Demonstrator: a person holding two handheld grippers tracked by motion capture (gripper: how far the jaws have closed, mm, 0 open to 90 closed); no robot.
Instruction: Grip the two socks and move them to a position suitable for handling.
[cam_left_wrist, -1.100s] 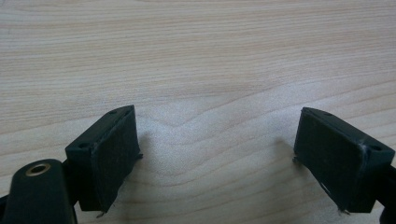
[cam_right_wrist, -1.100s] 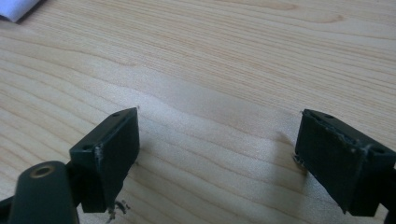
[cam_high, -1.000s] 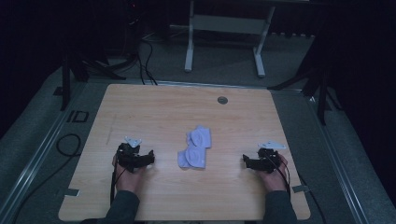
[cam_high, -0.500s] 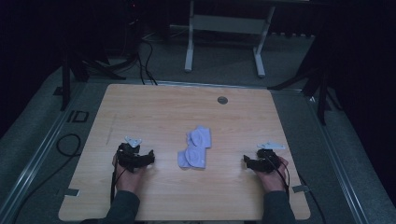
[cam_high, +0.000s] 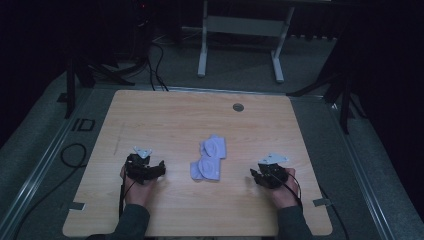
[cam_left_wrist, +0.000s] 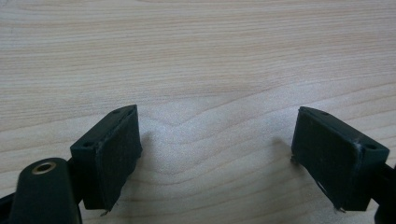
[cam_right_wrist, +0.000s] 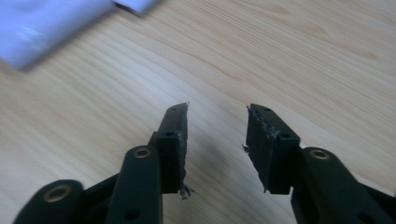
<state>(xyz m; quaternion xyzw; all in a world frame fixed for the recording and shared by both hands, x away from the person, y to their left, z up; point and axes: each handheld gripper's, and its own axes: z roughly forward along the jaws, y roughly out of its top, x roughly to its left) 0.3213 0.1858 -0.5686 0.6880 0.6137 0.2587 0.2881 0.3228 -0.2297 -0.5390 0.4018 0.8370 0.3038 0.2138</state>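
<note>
A pale lilac-white cloth bundle (cam_high: 209, 158) lies in the middle of the wooden table (cam_high: 165, 120), and its corner shows at the top left of the right gripper view as cloth (cam_right_wrist: 42, 23). My left gripper (cam_high: 161, 170) rests on the table to the cloth's left, jaws wide apart over bare wood (cam_left_wrist: 215, 154). To the right of the cloth sits my right gripper (cam_high: 253, 176), its jaws parted and empty (cam_right_wrist: 217, 140), pointing toward the cloth.
A small round grommet (cam_high: 238, 107) sits near the table's far edge. Behind the table stands a white desk frame (cam_high: 240, 35) on a dark floor, with cables (cam_high: 150, 60) at the left. Tape tabs (cam_high: 76, 205) mark the near corners.
</note>
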